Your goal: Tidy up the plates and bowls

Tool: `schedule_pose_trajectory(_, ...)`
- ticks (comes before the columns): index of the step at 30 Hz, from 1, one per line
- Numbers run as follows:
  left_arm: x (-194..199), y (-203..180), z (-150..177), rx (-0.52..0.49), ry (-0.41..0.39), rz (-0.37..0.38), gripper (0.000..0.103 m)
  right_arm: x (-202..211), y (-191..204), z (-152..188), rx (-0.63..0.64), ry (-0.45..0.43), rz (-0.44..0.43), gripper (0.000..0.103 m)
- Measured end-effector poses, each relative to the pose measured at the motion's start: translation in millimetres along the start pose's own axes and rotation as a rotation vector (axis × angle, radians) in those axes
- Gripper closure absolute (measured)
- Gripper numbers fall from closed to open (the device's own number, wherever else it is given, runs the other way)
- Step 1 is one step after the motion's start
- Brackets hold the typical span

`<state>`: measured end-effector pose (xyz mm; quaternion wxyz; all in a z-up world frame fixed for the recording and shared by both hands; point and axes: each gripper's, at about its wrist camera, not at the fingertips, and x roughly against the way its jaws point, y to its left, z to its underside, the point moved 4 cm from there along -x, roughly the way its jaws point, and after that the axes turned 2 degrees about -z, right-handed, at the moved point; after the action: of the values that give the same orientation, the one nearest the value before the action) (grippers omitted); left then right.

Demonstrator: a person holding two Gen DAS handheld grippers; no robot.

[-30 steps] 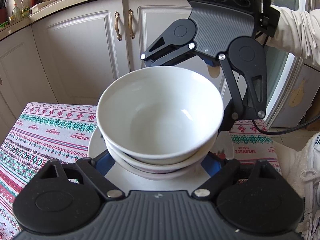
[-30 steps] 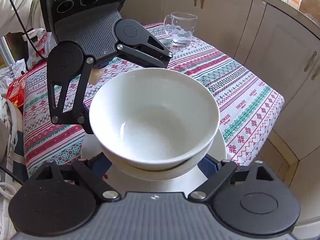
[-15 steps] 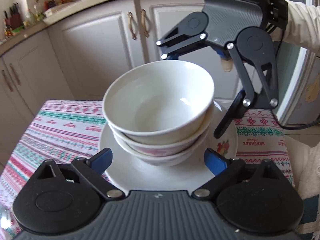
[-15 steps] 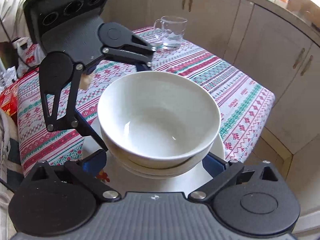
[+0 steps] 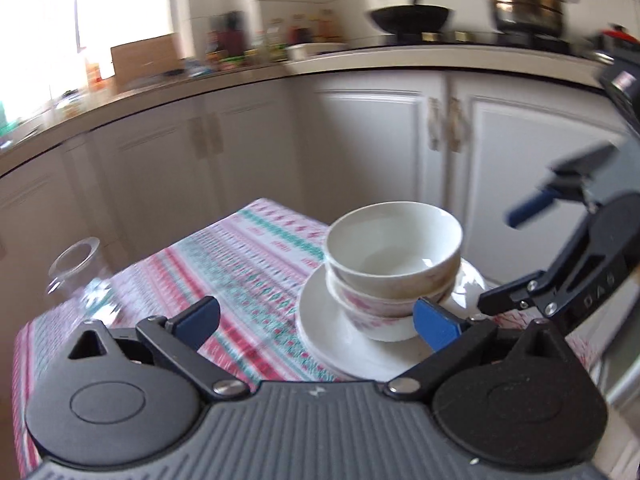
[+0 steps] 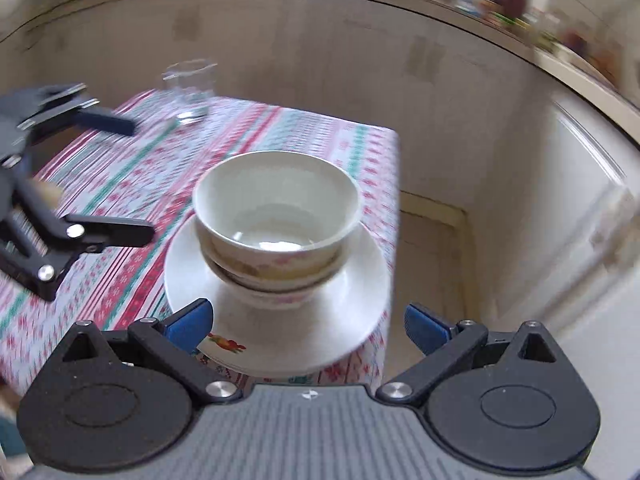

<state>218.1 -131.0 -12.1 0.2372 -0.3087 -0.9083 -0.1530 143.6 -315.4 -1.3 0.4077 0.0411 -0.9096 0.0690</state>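
Note:
A stack of nested white bowls (image 5: 392, 256) (image 6: 276, 208), the lower ones with pink flowers, stands on white plates (image 5: 340, 336) (image 6: 352, 300) at the corner of a table with a patterned cloth (image 5: 240, 272). My left gripper (image 5: 316, 320) hangs just in front of the stack, its jaws opening, and nothing is between them. My right gripper (image 6: 307, 324) stands open on the opposite side, clear of the plates and empty. Each gripper shows in the other's view: the right one (image 5: 516, 254) at the right edge, the left one (image 6: 124, 179) at the left edge.
A clear glass mug (image 5: 76, 276) (image 6: 190, 92) stands at the far corner of the cloth (image 6: 120, 184). White kitchen cabinets (image 5: 360, 152) surround the table. A counter (image 5: 400, 60) behind carries bottles, a black pan and a steel pot. The plates sit close to the table's edge (image 6: 394, 200).
Both grippers have let go of the stack, opened wider and pulled back and up from it. The bowls and plates now rest on the table. Both views have swung and blurred.

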Motion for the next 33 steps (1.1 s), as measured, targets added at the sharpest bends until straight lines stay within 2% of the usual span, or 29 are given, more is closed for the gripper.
schedule_pose_trajectory(2, 13, 2, 4, 0.072, 0.013, -0.036, 0.001, 7, 1, 7, -0.106, -0.016, 0.054, 0.000)
schedule_pose_trajectory(5, 27, 4, 7, 0.155, 0.042, -0.066, 0.001, 22, 7, 18, -0.201, -0.045, 0.091, 0.000)
schedule_pose_trajectory(11, 45, 9, 12, 0.242, 0.075, -0.118, 0.001, 51, 25, 27, -0.241, -0.098, 0.148, 0.000)
schedule_pose_trajectory(21, 64, -4, 11, 0.203, 0.037, -0.211, 0.001, 71, 36, 26, -0.252, -0.158, 0.153, 0.000)
schedule_pose_trajectory(33, 67, -6, 14, 0.234, 0.078, -0.210, 0.001, 75, 36, 31, -0.266, -0.163, 0.156, 0.000)
